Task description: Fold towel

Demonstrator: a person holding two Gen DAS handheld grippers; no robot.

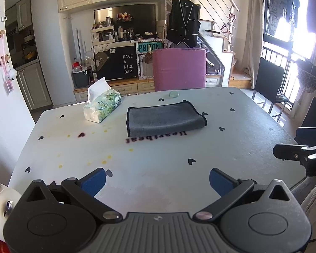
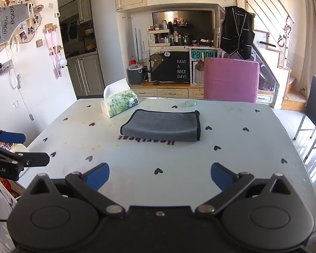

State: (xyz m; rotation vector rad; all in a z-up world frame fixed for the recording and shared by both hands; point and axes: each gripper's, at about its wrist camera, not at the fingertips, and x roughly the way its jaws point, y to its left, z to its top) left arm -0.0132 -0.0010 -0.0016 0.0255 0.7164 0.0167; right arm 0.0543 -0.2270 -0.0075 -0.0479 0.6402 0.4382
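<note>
Grey towel (image 1: 165, 118) lies folded, well ahead of both gaping grippers.

A folded towel (image 2: 162, 125) lies mid-surface (image 2: 242, 158). A tissue box (image 2: 119, 102) sits behind it to the left, a small dish (image 2: 190, 103) behind, a chair (image 2: 231, 80) beyond the far edge.

Table (image 1: 252, 126): white cover with black hearts. Tissue box (image 1: 102, 107) on table, far left part. Small clear dish (image 1: 174, 94) at table's far edge. Pink chair (image 1: 179, 69) just behind table.
</note>
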